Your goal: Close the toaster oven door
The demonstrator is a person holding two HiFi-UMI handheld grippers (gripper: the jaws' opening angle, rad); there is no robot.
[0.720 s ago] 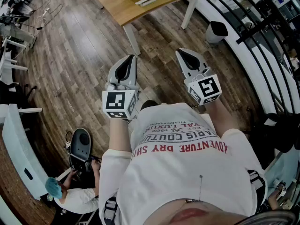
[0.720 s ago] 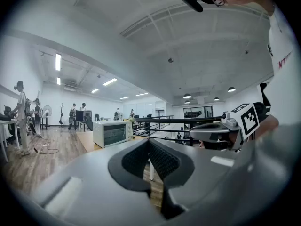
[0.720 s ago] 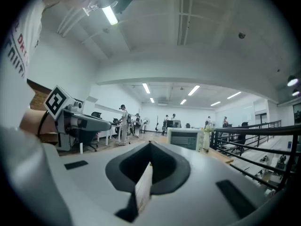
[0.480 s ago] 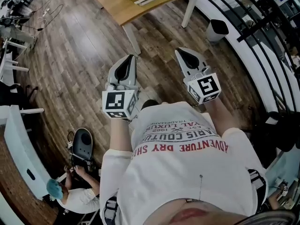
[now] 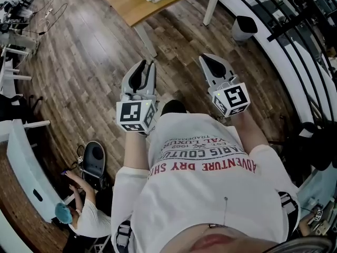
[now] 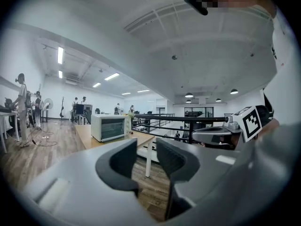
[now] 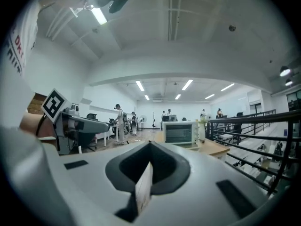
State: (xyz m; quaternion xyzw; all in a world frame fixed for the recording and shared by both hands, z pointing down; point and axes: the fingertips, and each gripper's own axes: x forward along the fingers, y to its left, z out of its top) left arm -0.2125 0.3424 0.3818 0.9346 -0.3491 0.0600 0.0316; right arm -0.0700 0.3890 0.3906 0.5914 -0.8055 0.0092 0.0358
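Nearest the camera, both tongs are held out from a white printed shirt, side by side above the bare wooden floor and touching nothing. The left tongs are spread a little. A narrow gap is seen between the dark pads in the left gripper view, with only floor and a table leg beyond it. The right tongs are pressed together along one seam, and nothing is pinched.

Open floor lies ahead of the tongs as far as the near edge of the table at 12 o'clock. A black waste bin stands at 1 o'clock, beside the table's right leg. From 1 to 3 o'clock the room is bounded by a black railing — a hard edge on that side.

The toaster oven is set on the table well apart from both tongs, its dark glass front turned toward them. Whether the door is fully shut cannot be told from here. Farther off, standing people and more tables are seen.
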